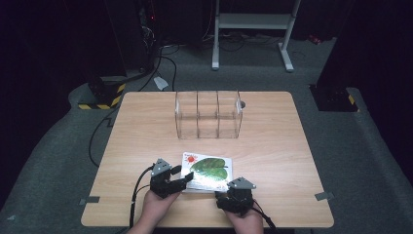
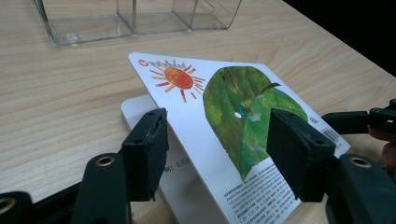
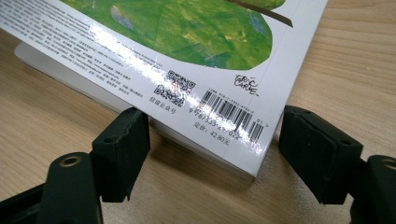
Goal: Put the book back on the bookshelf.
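Observation:
A picture book (image 1: pixel 209 170) with a green leaf and a red sun on its cover lies near the table's front edge. In the left gripper view the cover (image 2: pixel 224 93) is tilted up off the white pages (image 2: pixel 187 186). My left gripper (image 2: pixel 219 128) is open at the book's left side (image 1: pixel 185 178). One jaw sits below the raised cover's edge and the other above it, far apart. My right gripper (image 3: pixel 219 128) is open at the book's near right corner (image 1: pixel 228 191). The barcode corner (image 3: pixel 229 116) lies between its jaws, and the right jaw stands apart from it.
A clear plastic organizer (image 1: pixel 208 114) with three compartments stands at the back middle of the wooden table (image 1: pixel 146 122). Tape marks (image 1: pixel 89 200) sit at the front corners. A white stand (image 1: pixel 253 22) and cables are on the floor beyond the table.

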